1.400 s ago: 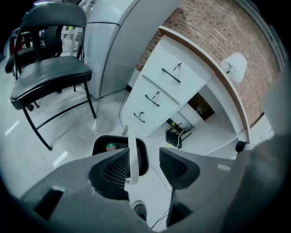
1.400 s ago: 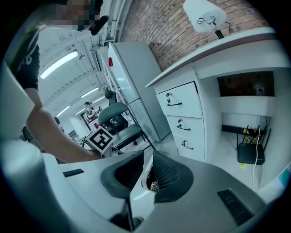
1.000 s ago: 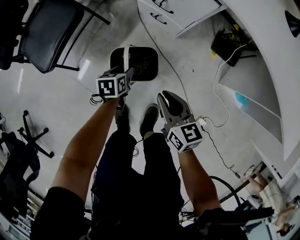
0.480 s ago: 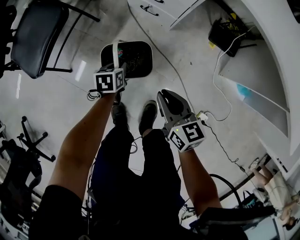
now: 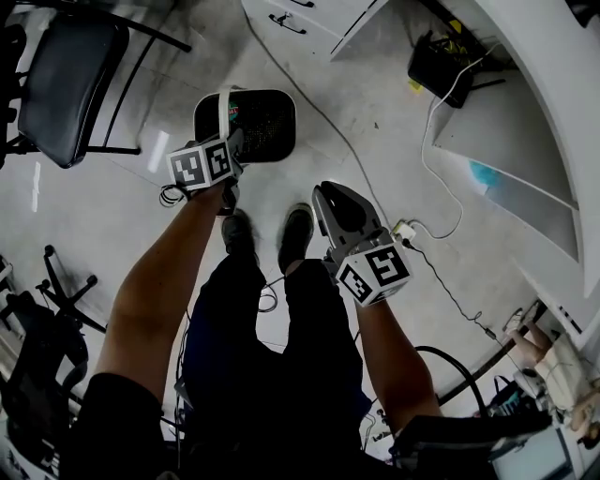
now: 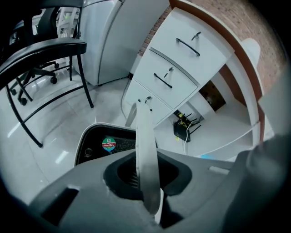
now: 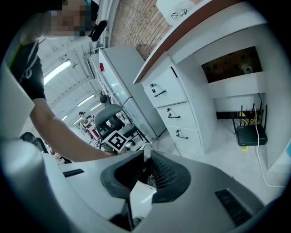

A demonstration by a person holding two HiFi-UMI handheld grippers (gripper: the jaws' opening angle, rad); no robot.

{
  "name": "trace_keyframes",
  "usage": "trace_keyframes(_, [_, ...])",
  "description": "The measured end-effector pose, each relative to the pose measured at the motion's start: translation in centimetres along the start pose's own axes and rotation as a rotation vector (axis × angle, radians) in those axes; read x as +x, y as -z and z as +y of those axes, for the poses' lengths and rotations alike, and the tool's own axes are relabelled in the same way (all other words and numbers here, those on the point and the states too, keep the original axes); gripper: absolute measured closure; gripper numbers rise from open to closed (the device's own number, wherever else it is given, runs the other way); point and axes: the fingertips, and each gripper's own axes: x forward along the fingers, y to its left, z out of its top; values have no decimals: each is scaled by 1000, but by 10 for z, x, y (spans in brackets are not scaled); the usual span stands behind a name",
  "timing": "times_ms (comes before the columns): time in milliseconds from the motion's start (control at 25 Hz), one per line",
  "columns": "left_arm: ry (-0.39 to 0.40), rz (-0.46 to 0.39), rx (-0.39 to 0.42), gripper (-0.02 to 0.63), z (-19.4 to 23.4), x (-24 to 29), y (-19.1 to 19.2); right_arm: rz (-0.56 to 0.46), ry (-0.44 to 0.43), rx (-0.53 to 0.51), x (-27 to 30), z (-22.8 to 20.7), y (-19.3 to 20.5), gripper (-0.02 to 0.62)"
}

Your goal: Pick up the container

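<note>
A black container (image 5: pixel 267 117) with a white rim and a white strap handle (image 5: pixel 223 108) stands on the floor ahead of the person's feet. My left gripper (image 5: pixel 230 145) hangs over its near edge. In the left gripper view the handle (image 6: pixel 145 150) rises straight up between the jaws of the left gripper (image 6: pixel 148 177), which are closing and press on it from both sides. The container (image 6: pixel 97 143) shows below with a round sticker inside. My right gripper (image 5: pixel 323 192) hovers above the right shoe, apart from the container. It (image 7: pixel 146 170) is shut with nothing between its jaws.
A black chair (image 5: pixel 61 80) stands at the left and a swivel-chair base (image 5: pixel 66 281) at the near left. White drawers (image 5: pixel 300 19) and a white desk (image 5: pixel 525 131) line the back and right. A cable (image 5: pixel 347 141), a power strip (image 5: pixel 405 230) and a black router (image 5: pixel 436 70) lie on the floor.
The left gripper has shifted slightly left at the container's near edge, keeping its jaws on the upright handle. The right gripper has stayed where it was.
</note>
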Motion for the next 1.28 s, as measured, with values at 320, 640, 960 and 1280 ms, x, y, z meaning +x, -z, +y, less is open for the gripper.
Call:
trace_keyframes(320, [71,-23,120,558,-27,-51,-20,8,-16,-26,-8,19,-13,569])
trace_keyframes(640, [53,-75,182,558,-74,-166,-41,-19,-28,-53,-35,64,-83,569])
trace_keyframes(960, [11,-158,136,558,-127,-290,-73,-62,-29,-134,-76,113,-179,570])
trace_keyframes(1280, [-13,-222,86,558,-173,-401,-85,-106,-28,-131,-124,157,-257,571])
